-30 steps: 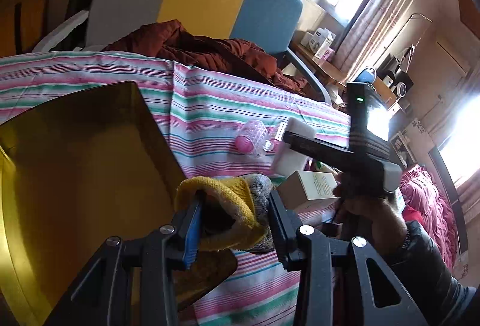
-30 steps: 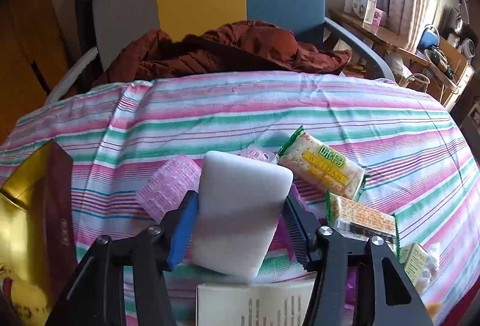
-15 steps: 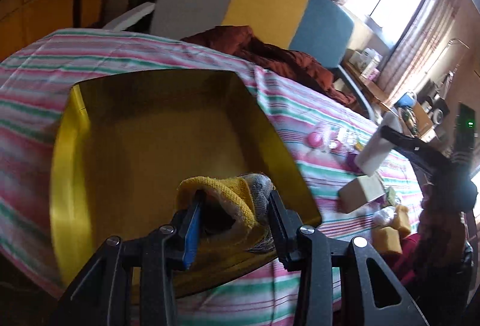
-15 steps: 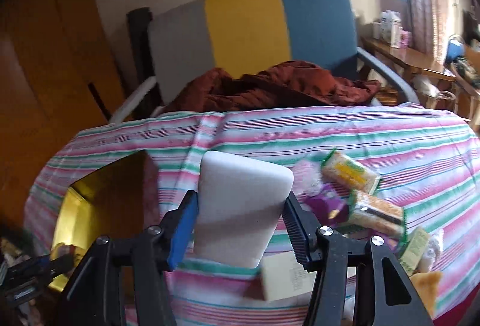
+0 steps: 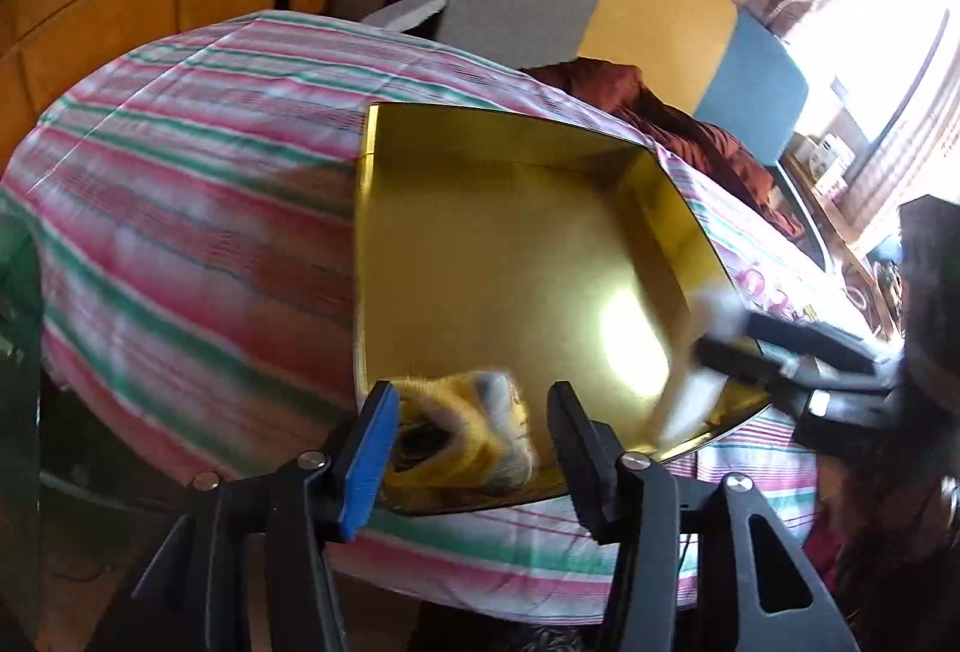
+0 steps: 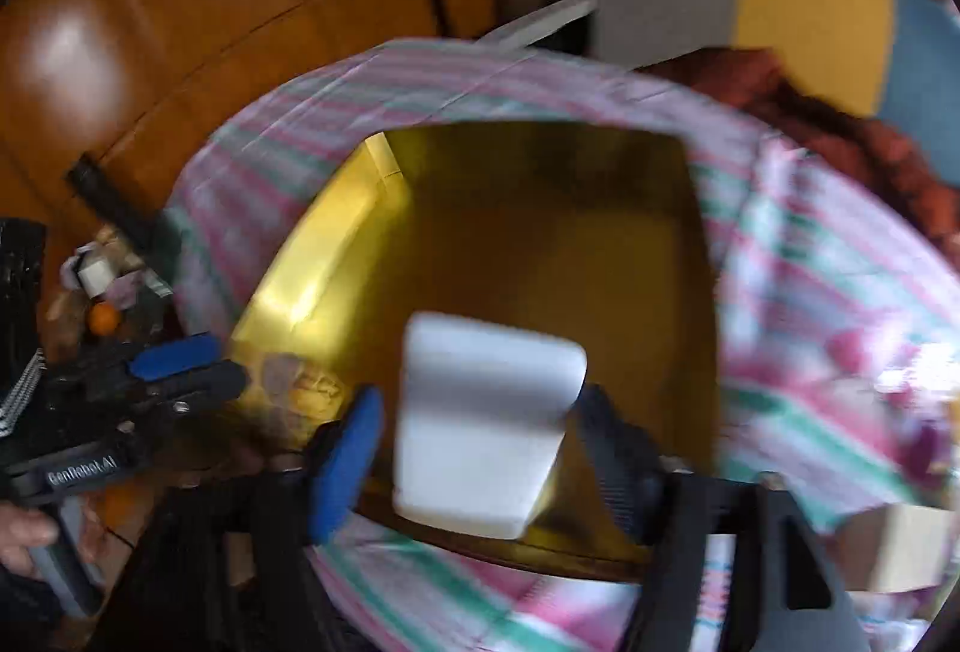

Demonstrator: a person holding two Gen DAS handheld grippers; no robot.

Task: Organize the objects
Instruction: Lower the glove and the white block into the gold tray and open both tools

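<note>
two grippers over the gold tray (image 5: 480,244) near the surface's left edge. left gripper (image 5: 471,436) fingers look spread, yellow glove (image 5: 468,433) between them, soft and limp, pinch the cuff. right gripper (image 6: 480,433) fingers look parted around the white block (image 6: 486,412), light, smooth, take the flat sides.

My left wrist cam looks down close over the gold tray (image 5: 510,256) from its near-left; right cam from near-right, blurred. Both share tray, striped table (image 5: 180,208), chair (image 5: 654,27).
</note>
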